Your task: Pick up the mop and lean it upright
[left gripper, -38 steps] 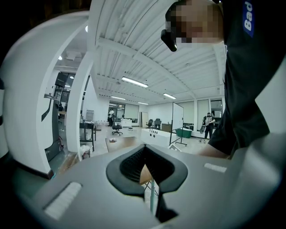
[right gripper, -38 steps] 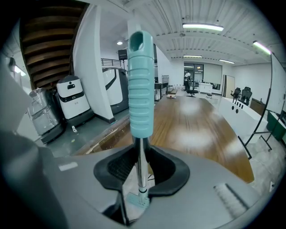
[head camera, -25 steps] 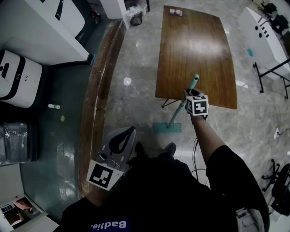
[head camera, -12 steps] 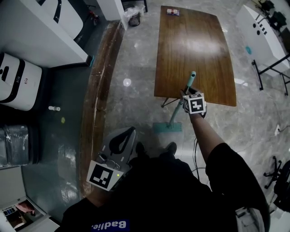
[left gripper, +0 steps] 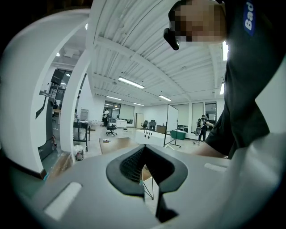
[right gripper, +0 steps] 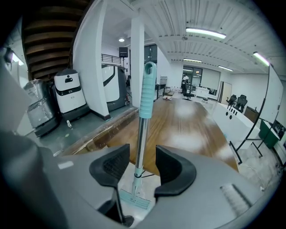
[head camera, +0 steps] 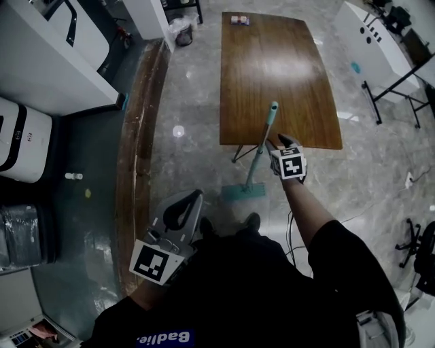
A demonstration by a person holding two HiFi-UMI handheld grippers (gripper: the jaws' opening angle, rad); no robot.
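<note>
The mop [head camera: 259,151] stands upright with its teal-gripped handle [head camera: 272,109] leaning on the near edge of the wooden table [head camera: 272,61] and its flat teal head [head camera: 243,192] on the floor. My right gripper [head camera: 273,145] sits just right of the shaft; its jaws have just been opening. In the right gripper view the shaft [right gripper: 140,143] runs up between the spread pads [right gripper: 117,163] without touching them, so that gripper [right gripper: 142,162] is open. My left gripper [head camera: 189,198] is held low by my body, and its jaws [left gripper: 145,156] are shut on nothing.
A long wooden kerb [head camera: 136,136] runs along the floor left of the table. White machines [head camera: 20,139] stand beyond it at the left. A small box [head camera: 238,20] lies at the table's far end. A white table on a black stand [head camera: 380,47] is at the right.
The right gripper's jaws have come off the mop shaft and drawn back slightly to its right. The mop stays up against the table edge. The left gripper has not moved.
</note>
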